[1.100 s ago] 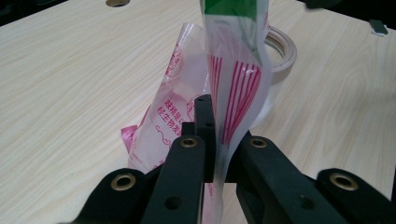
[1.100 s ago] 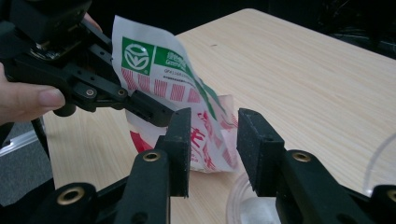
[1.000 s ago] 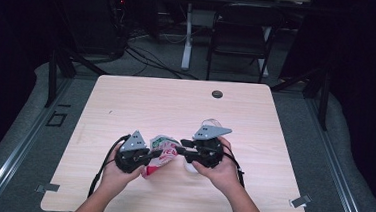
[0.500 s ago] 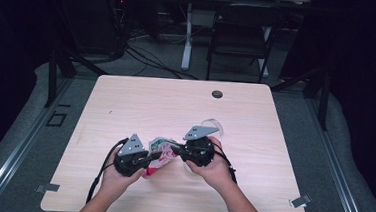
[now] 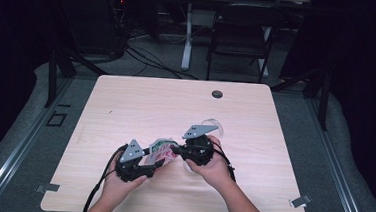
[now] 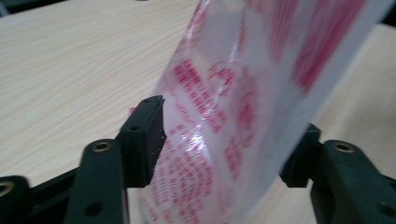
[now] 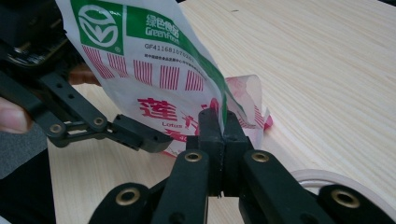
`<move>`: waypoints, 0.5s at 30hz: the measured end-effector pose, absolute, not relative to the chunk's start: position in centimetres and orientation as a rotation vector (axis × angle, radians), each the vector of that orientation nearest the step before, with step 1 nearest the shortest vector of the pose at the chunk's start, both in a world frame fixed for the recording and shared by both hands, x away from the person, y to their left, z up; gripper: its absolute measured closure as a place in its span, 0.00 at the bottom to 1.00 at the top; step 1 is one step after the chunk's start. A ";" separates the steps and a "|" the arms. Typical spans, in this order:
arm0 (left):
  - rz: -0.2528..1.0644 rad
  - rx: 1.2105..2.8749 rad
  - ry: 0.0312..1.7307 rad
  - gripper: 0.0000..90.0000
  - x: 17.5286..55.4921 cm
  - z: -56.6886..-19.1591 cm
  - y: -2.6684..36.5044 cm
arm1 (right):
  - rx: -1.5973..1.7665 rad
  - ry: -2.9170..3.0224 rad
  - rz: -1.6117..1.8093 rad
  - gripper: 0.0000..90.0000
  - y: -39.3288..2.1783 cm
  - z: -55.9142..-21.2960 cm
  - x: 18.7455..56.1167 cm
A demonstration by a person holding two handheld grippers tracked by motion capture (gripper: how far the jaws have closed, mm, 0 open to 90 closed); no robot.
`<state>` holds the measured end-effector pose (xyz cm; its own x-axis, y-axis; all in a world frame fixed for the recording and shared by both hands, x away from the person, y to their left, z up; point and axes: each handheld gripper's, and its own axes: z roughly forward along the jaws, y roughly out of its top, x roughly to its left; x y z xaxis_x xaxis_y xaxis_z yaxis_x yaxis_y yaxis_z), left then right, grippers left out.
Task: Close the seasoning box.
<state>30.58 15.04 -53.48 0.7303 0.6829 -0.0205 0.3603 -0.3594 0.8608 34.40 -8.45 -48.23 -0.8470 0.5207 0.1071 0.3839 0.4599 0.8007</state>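
Your two hands meet over the near half of the pale wood-grain table [image 5: 126,101], and everything here is placed from that tabletop. Held up just above its near middle is the task's thing, a thin crinkled plastic food pouch [image 5: 160,150], white and partly see-through, with a green band and round green logo along one edge, rows of red bars beneath it, and large red characters and fine red print across its face. In the left gripper view the film hangs tilted, shiny and creased.

Your right gripper [image 7: 223,128], over the table's near right of centre, has its jaws pressed together on the pouch's edge, pinching the film just below the green band. Your left gripper [image 6: 224,140], over the near left of centre, has just been opening: its jaws stand spread with the pouch between them, and one pad lies close against the film.

On the table beside your right hand [image 5: 217,165] rests a clear round plastic rim [image 5: 214,124]. A small dark round disc [image 5: 217,94] sits near the far edge.
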 end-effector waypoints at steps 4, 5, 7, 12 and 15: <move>0.374 1.994 0.837 0.42 30.9 -54.2 15.4 | 0.795 2.550 1.343 1.00 -8.4 -48.2 34.3; 0.377 2.008 0.845 0.42 31.0 -54.5 15.4 | 0.792 2.551 1.347 1.00 -8.4 -48.2 34.4; 0.415 2.034 0.853 0.42 31.1 -55.1 15.3 | 0.789 2.553 1.348 1.00 -8.4 -48.2 34.4; 0.420 2.083 0.868 0.37 31.4 -56.0 15.2 | 0.785 2.558 1.349 1.00 -8.4 -48.1 34.4; 0.397 2.085 0.890 0.36 31.7 -56.6 15.1 | 0.786 2.555 1.351 1.00 -8.4 -48.1 34.4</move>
<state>31.75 15.07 -56.64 0.7012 0.7125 -0.0274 0.4558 -0.4184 0.7856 34.39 -8.38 -48.14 -0.8524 0.5111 0.1107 0.3792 0.4584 0.8038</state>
